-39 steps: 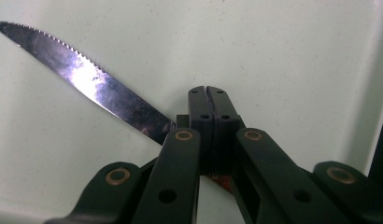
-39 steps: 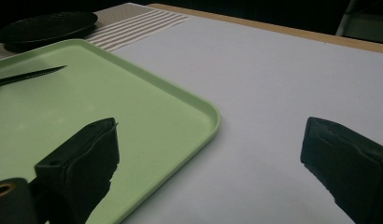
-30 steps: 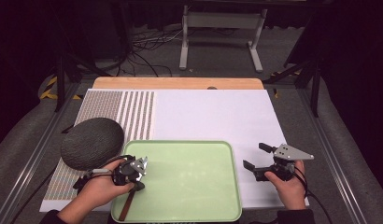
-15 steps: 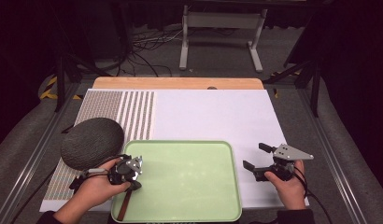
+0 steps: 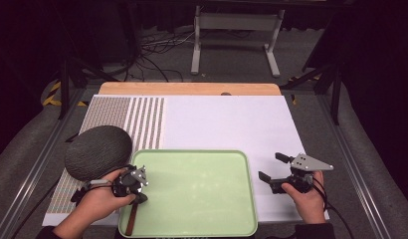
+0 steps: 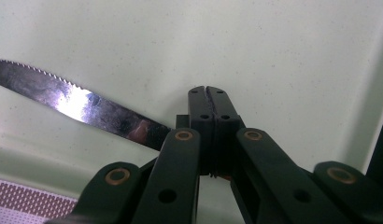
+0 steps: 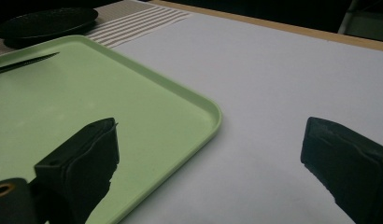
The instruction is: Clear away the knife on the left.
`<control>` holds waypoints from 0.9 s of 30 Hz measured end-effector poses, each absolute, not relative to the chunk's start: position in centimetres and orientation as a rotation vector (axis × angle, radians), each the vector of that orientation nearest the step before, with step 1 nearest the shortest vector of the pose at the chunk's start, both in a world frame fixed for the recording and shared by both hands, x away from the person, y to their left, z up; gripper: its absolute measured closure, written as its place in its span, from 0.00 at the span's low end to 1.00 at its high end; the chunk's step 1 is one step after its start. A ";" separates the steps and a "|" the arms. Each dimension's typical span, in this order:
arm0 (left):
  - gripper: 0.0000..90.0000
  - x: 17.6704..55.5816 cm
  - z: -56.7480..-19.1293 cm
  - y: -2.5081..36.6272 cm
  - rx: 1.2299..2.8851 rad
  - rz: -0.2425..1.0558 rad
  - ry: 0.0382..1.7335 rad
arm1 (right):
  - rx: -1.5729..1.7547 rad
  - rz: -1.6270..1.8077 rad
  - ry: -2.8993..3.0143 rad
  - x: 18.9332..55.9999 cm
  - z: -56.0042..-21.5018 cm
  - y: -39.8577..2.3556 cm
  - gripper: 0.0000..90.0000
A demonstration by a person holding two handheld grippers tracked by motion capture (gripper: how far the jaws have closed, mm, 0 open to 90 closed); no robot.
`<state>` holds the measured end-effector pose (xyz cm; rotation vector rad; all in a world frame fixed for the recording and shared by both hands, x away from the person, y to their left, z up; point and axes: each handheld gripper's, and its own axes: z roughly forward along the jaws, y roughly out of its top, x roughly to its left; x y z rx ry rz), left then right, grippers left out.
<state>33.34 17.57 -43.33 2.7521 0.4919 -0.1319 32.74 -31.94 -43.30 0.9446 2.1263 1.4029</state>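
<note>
Left gripper: jaws pressed together, no gap between the tips. Knife passes behind and under the jaw bodies, serrated blade out to one side over the tray. Looks pinched near the blade-handle junction, but actual contact hidden by the jaws, so grip on the knife judged, not confirmed.

High view: left gripper at the tray's near-left corner, brown knife handle trailing toward the near rim. Handle low and blade flat, probably to keep the edge on the tray floor rather than lifted. Left hand wrapped around the gripper body from the table side.

Right gripper: jaws spread wide, nothing between them. Right gripper view sights along the white mat, tray corner just beside the near jaw. Parked off the tray, likely ready to steady the tray or take a second item. Right hand resting on the mat.

Beyond: dark grey round plate just left of the tray, partly on the striped section of the mat; likely destination or source for the knife. Tray otherwise bare. Wooden table edge at the far side.
</note>
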 end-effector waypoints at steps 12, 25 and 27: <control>1.00 33.3 -43.3 17.9 2.755 -0.137 0.501 | 0.942 1.399 2.131 32.8 -43.3 -31.9 0.06; 0.98 33.4 -43.1 18.1 2.728 -0.121 0.513 | 0.938 1.394 2.137 32.8 -43.4 -31.8 0.06; 0.93 33.5 -42.8 18.3 2.700 -0.126 0.525 | 0.940 1.392 2.136 32.8 -43.4 -31.8 0.06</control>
